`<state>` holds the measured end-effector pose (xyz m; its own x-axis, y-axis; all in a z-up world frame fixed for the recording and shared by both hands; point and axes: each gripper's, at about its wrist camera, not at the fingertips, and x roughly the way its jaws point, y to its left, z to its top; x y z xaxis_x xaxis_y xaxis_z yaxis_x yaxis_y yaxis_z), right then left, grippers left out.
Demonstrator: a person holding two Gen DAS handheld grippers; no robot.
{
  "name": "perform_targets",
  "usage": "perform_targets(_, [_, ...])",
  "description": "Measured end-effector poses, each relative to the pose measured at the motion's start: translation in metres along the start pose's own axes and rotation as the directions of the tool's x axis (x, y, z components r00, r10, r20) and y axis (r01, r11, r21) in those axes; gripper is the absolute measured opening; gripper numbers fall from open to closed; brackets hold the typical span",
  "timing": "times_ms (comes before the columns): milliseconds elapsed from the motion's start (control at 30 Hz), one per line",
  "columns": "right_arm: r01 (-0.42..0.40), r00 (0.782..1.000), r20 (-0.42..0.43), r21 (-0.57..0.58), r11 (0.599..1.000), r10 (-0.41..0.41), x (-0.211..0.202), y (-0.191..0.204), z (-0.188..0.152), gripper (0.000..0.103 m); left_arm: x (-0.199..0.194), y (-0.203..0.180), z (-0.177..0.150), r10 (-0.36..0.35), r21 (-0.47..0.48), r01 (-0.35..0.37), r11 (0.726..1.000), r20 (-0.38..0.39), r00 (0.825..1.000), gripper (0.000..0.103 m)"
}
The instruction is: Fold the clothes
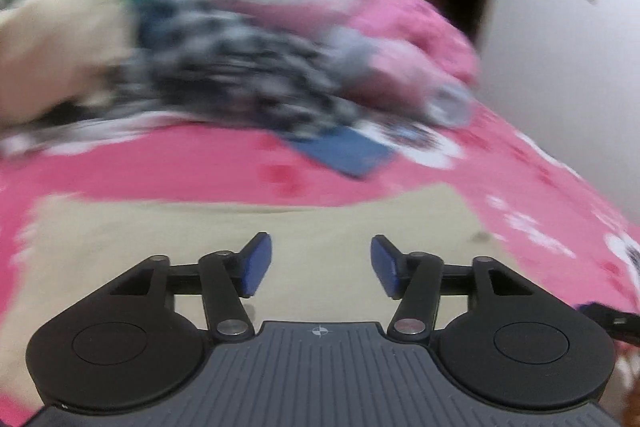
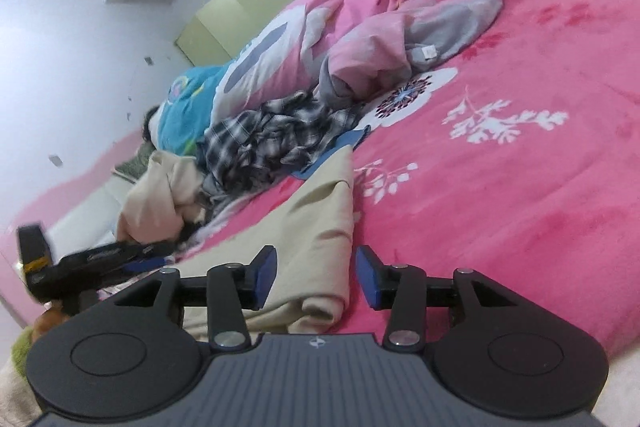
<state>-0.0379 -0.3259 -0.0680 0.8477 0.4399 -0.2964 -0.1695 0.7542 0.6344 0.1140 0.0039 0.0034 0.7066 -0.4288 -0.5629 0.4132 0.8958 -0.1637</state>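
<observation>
Lying flat, beige garment (image 2: pixel 316 211) (near edge folded) on pink bedspread (image 2: pixel 500 187).

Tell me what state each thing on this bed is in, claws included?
Left claw: open, empty, over the beige garment.
Right claw: open, empty, at the garment's near edge.
Beige garment: laid out on the bed, near edge rolled over.
Plaid shirt: crumpled in the pile.
Pink quilt: bunched up.
Pink bedspread: spread flat.
</observation>
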Motion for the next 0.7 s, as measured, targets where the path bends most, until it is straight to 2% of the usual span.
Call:
perform_targets(67, [-0.018, 1.000, -0.009, -0.001, 1.000, 0.018, 0.007, -0.004, 0.001, 0.052, 0.016, -0.025, 0.013, -0.032, 0.056, 0.033, 0.998, -0.020, 0.999, 0.063])
perform_targets(167, [-0.035, 0.999, -0.024, -0.025, 0.999, 0.035, 0.018, -0.006, 0.000, 0.056, 0.058, -0.070, 0.027, -0.039, 0.181, 0.047, 0.982, -0.050, 0.998, 0.066])
perform_targets(233, [-0.047, 0.998, -0.035, -0.041, 0.998, 0.045, 0.025, -0.007, 0.000, 0.056, 0.084, -0.082, 0.036, -0.010, 0.210, 0.030, 0.977, -0.097, 0.995, 0.066])
perform_targets(333, [-0.063, 0.997, -0.050, -0.065, 0.996, 0.060, 0.036, -0.008, -0.002, 0.053, 0.124, -0.098, 0.049, 0.039, 0.250, 0.005, 0.968, -0.169, 0.985, 0.066])
perform_targets(467, [-0.065, 0.996, -0.059, -0.089, 0.994, 0.060, 0.035, -0.005, -0.005, 0.041, 0.151, -0.103, 0.053, 0.068, 0.274, -0.004, 0.962, -0.227, 0.972, 0.064])
perform_targets(500, [-0.066, 0.996, -0.060, -0.094, 0.993, 0.061, 0.035, -0.005, -0.006, 0.039, 0.156, -0.104, 0.052, 0.077, 0.285, -0.006, 0.959, -0.239, 0.968, 0.062])
perform_targets(633, [-0.069, 0.996, -0.064, -0.115, 0.991, 0.062, 0.033, -0.002, -0.008, 0.027, 0.175, -0.109, 0.051, 0.113, 0.326, -0.015, 0.945, -0.284, 0.952, 0.035])
perform_targets(667, [-0.070, 0.996, -0.066, -0.120, 0.990, 0.063, 0.032, -0.002, -0.008, 0.022, 0.180, -0.110, 0.050, 0.123, 0.337, -0.017, 0.942, -0.295, 0.948, 0.031])
perform_targets(700, [-0.071, 0.996, -0.067, -0.125, 0.990, 0.063, 0.031, -0.001, -0.009, 0.021, 0.179, -0.110, 0.051, 0.131, 0.334, -0.031, 0.942, -0.279, 0.951, 0.023])
